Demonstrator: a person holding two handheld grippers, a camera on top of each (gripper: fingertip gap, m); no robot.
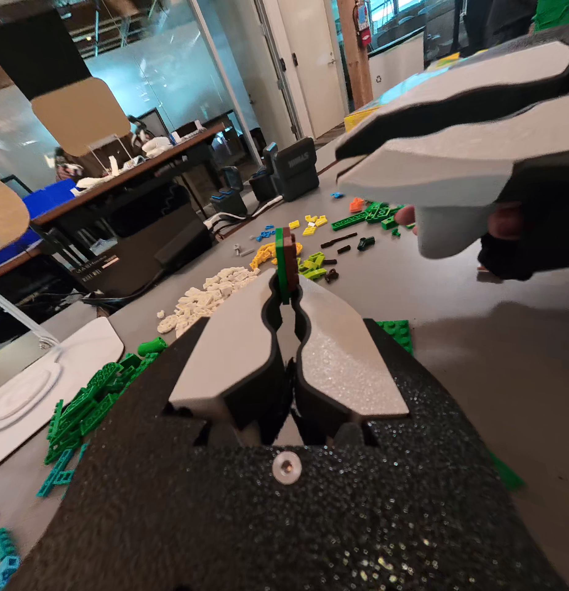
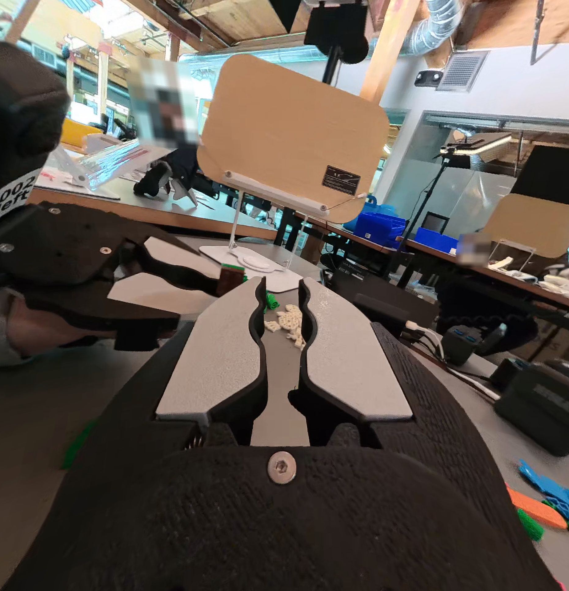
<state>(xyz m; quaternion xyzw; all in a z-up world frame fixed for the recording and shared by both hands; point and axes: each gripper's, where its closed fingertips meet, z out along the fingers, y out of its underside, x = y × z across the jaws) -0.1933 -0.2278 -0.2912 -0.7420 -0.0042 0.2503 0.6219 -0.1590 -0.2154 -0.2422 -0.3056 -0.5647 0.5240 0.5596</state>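
Clamping a stacked pair of plates, green against brown [image 1: 287, 259], the left gripper [image 1: 286, 287] has its jaws nearly closed, both pads pressed on the stack's lower edge, most of it standing proud above the fingertips. The right gripper [image 2: 279, 284] stands apart and to the side, jaws part-way open with nothing between them; through the gap only the grey table [image 1: 436, 319] and a few cream pieces [image 2: 288, 319] show. Around the left gripper lie a cream heap [image 1: 209, 294], a yellow chain of links [image 1: 264, 252], lime bricks [image 1: 315, 265], dark pins [image 1: 339, 240] and a studded green plate [image 1: 398, 332] just beside its right finger.

Risk noted: the hold is shallow and at one end. Any sideways push on the exposed upper part could, in my judgement, lever the stack out of the pads or split the two layers.
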